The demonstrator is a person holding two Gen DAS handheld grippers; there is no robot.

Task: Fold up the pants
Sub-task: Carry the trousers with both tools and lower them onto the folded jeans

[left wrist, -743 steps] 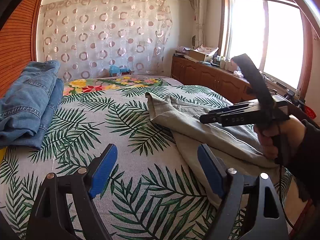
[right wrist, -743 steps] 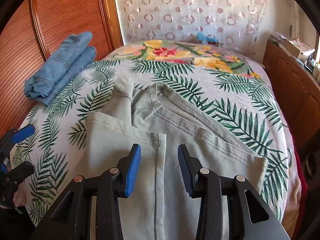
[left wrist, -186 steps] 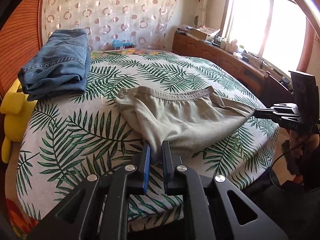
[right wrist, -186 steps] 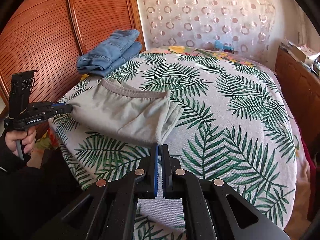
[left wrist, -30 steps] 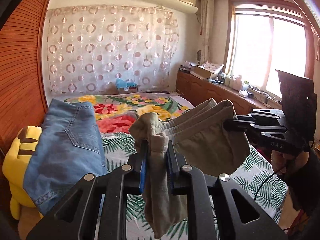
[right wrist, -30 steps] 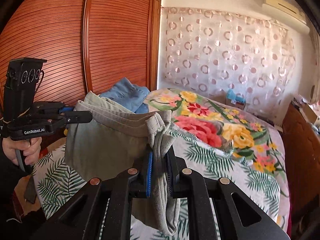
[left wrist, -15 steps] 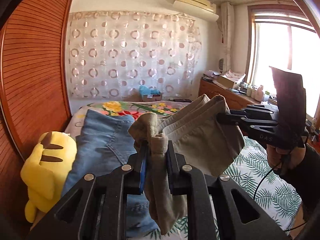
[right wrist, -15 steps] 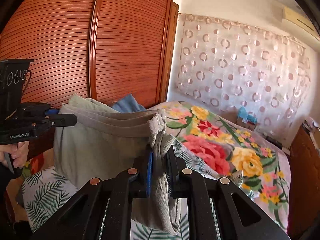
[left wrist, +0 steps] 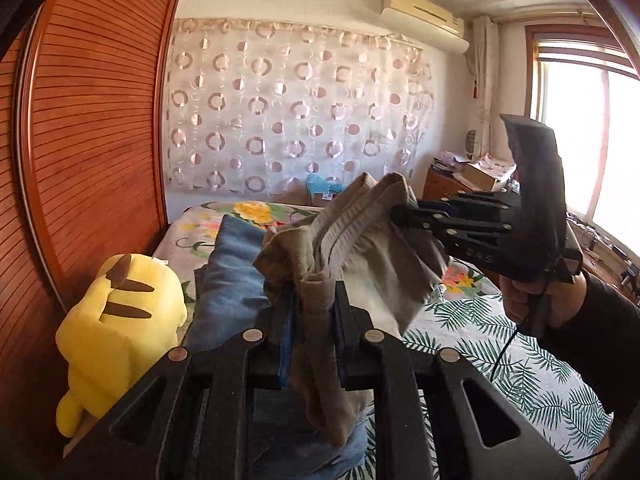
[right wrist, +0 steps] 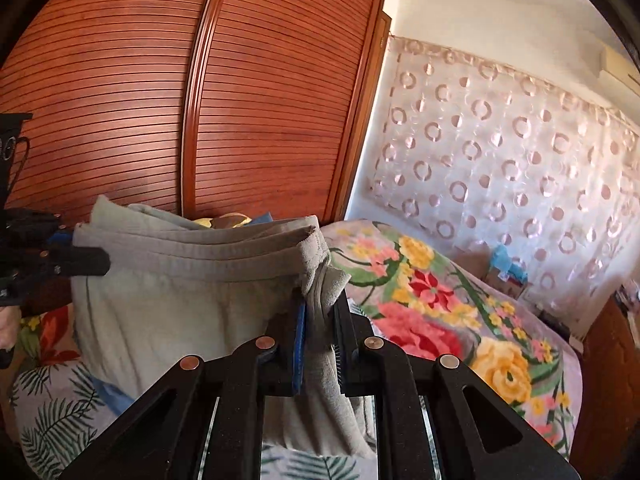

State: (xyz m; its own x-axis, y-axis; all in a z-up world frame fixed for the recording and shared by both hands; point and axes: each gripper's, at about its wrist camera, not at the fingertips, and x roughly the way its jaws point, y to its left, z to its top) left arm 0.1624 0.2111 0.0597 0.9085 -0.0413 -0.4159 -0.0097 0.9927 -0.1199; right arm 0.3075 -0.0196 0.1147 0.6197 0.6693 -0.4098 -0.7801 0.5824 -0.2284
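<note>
The folded khaki pants [left wrist: 372, 248] hang in the air between my two grippers, above the folded blue jeans [left wrist: 236, 280]. My left gripper [left wrist: 312, 320] is shut on one end of the bundle. My right gripper [right wrist: 320, 320] is shut on the other end, and it shows in the left wrist view [left wrist: 404, 212] at the right. In the right wrist view the pants [right wrist: 180, 296] stretch leftward to the left gripper [right wrist: 92, 260]. The lower layers of the pants hang below the fingers.
A yellow plush toy [left wrist: 116, 320] sits beside the jeans against the wooden slatted wardrobe [right wrist: 200, 100]. The bed [left wrist: 520, 368] has a palm-leaf and floral cover. A patterned curtain [left wrist: 280, 112] hangs behind; a wooden cabinet [left wrist: 448, 184] and window stand at the right.
Both grippers have carried the folded khaki pants further left towards the wardrobe, over the blue jeans. Both stay shut on the pants.
</note>
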